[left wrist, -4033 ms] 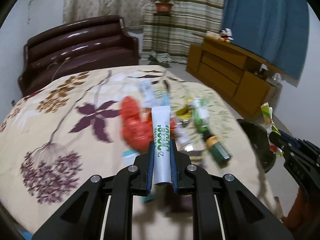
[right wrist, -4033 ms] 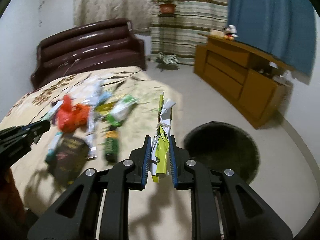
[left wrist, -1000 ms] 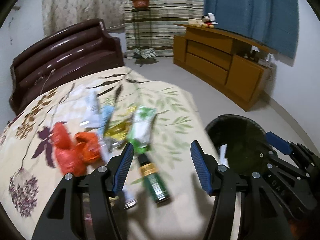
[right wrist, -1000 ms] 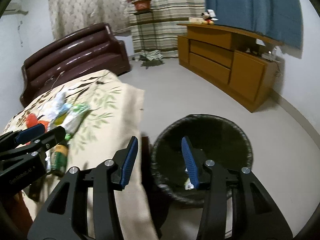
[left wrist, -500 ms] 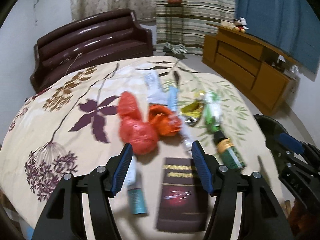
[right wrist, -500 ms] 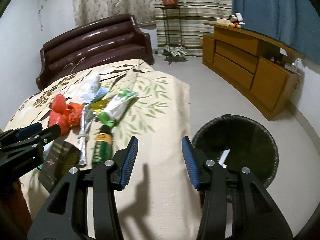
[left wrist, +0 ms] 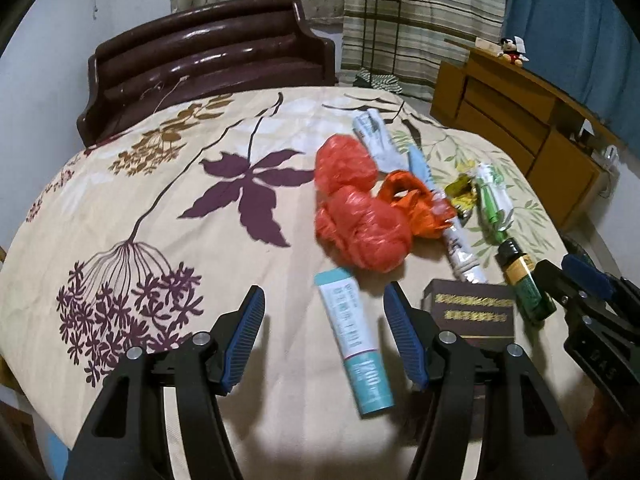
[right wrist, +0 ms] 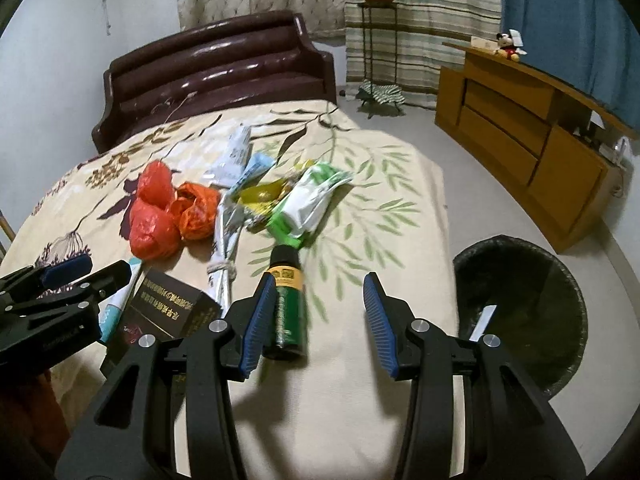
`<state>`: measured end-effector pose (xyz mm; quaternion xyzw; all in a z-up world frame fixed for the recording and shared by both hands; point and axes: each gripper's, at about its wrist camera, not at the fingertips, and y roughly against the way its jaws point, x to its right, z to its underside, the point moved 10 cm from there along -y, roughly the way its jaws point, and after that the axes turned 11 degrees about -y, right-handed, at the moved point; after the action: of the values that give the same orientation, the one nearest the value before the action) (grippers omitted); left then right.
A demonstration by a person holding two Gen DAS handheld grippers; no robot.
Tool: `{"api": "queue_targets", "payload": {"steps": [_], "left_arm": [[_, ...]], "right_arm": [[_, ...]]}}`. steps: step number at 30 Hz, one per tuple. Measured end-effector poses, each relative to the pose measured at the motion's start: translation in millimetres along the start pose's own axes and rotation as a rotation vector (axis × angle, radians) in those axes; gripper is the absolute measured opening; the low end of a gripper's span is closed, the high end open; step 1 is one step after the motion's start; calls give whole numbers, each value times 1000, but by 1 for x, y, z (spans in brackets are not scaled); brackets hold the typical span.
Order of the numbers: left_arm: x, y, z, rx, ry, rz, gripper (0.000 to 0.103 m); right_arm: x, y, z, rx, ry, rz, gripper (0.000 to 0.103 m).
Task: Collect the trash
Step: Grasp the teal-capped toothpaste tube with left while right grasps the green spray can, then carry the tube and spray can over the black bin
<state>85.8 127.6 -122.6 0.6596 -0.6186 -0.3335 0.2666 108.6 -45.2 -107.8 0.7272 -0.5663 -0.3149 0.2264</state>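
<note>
Left wrist view: the left gripper [left wrist: 324, 336] is hovering, jaws wide and empty, over a teal tube [left wrist: 354, 338] near the bedspread's [left wrist: 140, 184] front edge. The right gripper [right wrist: 318, 322], gaping and empty, is flanking a green bottle [right wrist: 286, 312]; the bin [right wrist: 532, 312] is standing beside the bed.

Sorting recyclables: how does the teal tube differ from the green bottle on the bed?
The teal tube is flat, white and teal; the green bottle is round, dark green with a yellow label and black cap. The tube lies between the open left tongs; the bottle lies by the right tongs' left finger. Both lie flat on the bedspread.
</note>
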Motion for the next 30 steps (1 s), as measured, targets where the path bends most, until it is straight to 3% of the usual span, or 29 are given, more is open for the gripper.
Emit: {"api": "queue_targets", "payload": {"steps": [12, 16, 20, 22, 30], "left_arm": [[3, -13, 9, -47, -18, 44, 60], [4, -12, 10, -38, -45, 43, 46], [3, -11, 10, -26, -68, 34, 33], [2, -10, 10, -20, -78, 25, 22], [1, -7, 12, -2, -65, 50, 16]], "right_arm": [[-13, -11, 9, -44, 38, 12, 41], [-13, -12, 11, -51, 37, 13, 26], [-12, -11, 11, -49, 38, 14, 25], [-12, -11, 12, -46, 37, 12, 25], [-9, -7, 10, -35, 24, 9, 24]]}}
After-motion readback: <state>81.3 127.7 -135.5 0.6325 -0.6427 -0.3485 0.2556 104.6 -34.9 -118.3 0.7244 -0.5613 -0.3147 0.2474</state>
